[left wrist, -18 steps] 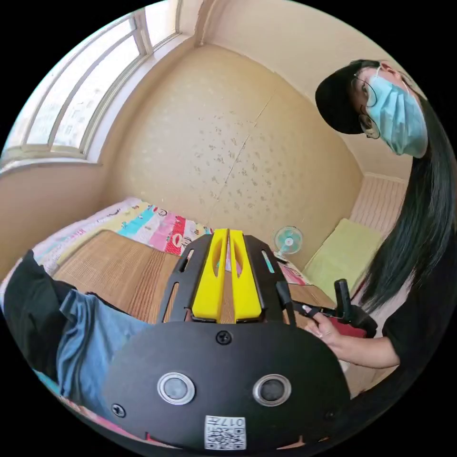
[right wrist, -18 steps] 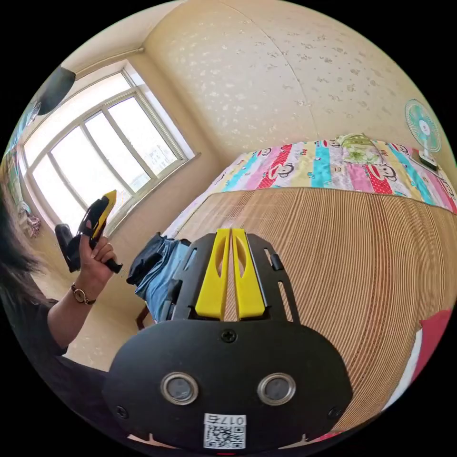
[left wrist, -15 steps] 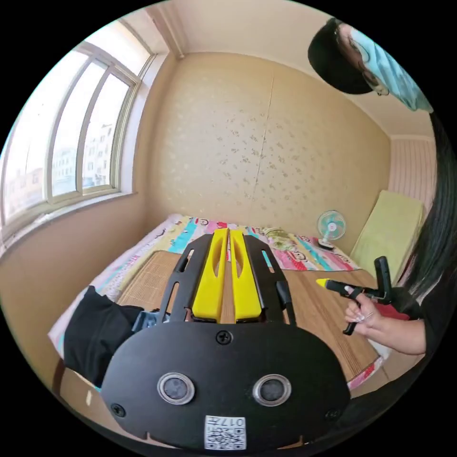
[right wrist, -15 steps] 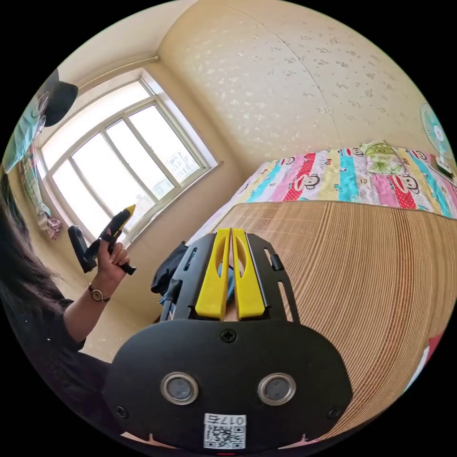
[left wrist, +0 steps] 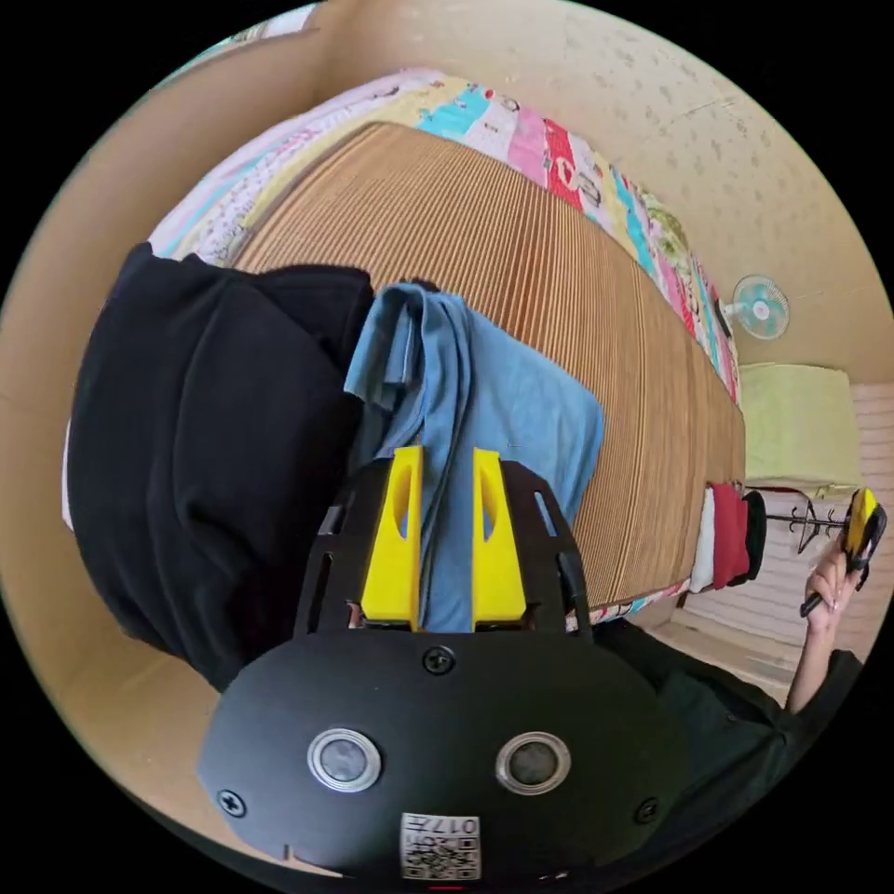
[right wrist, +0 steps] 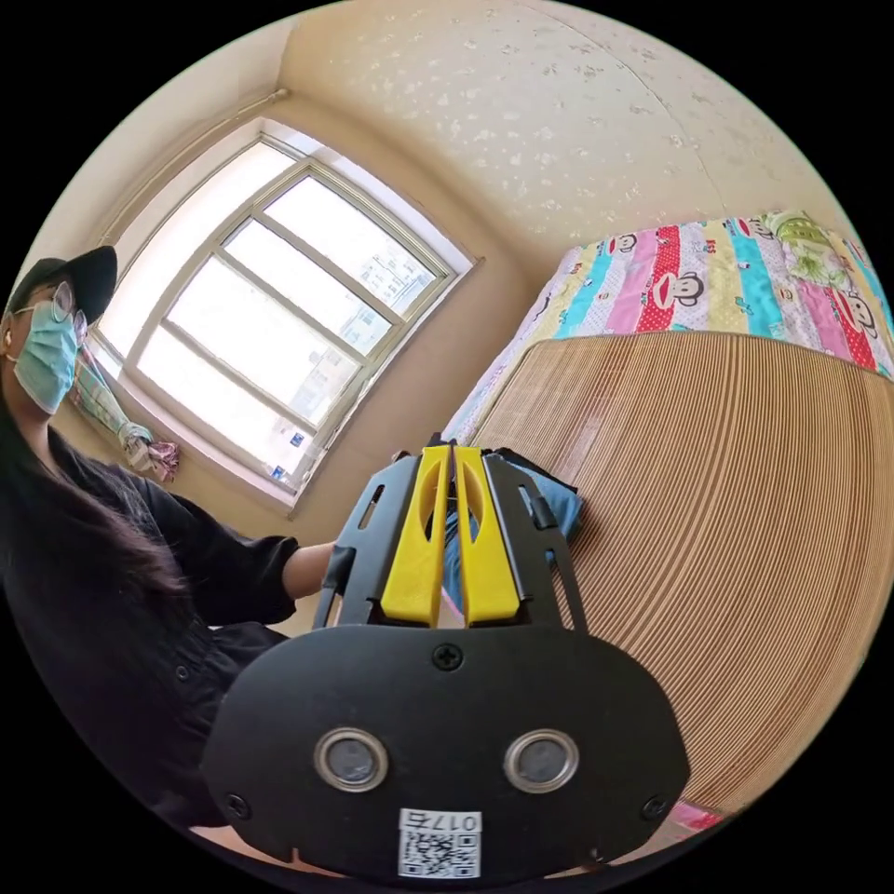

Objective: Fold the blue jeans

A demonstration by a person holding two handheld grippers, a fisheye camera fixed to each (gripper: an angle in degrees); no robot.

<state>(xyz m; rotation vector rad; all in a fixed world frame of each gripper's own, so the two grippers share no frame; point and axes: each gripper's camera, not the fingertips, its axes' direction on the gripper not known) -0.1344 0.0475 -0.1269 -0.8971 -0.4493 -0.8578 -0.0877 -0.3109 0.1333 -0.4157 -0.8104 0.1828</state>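
In the left gripper view, the left gripper (left wrist: 445, 456) hangs over the near corner of a bed covered by a ribbed woven bamboo mat (left wrist: 559, 270). Its two yellow jaws stand apart with a clear gap, and through that gap shows the light blue denim of the folded blue jeans (left wrist: 503, 410); whether the jaw tips touch the cloth cannot be told. The jeans lie bunched on the mat at this corner, one edge ridged into long folds that run between the jaws. Just beside them, touching along one side, is a heap of black cloth (left wrist: 205, 447) that spills over the bed's edge.

This view also takes in the far end of the room: a colourful striped cartoon-print sheet (left wrist: 559, 154) beyond the mat, a small teal desk fan (left wrist: 759, 307), a pale green cushion (left wrist: 801, 424), and a small stack of red, white and dark folded clothes (left wrist: 731, 535) at the mat's other near corner. At the edge, the person's hand (left wrist: 824, 587) holds the right gripper (left wrist: 861, 521) raised, well apart from the jeans.

The right gripper view looks the other way. Its own yellow jaws are closed together on nothing, the tips (right wrist: 453, 452) in front of a small patch of the jeans (right wrist: 559, 503) at the mat's corner (right wrist: 726, 484). Here a large multi-pane window (right wrist: 270, 326) shows, and the person's black sleeve (right wrist: 223, 568).
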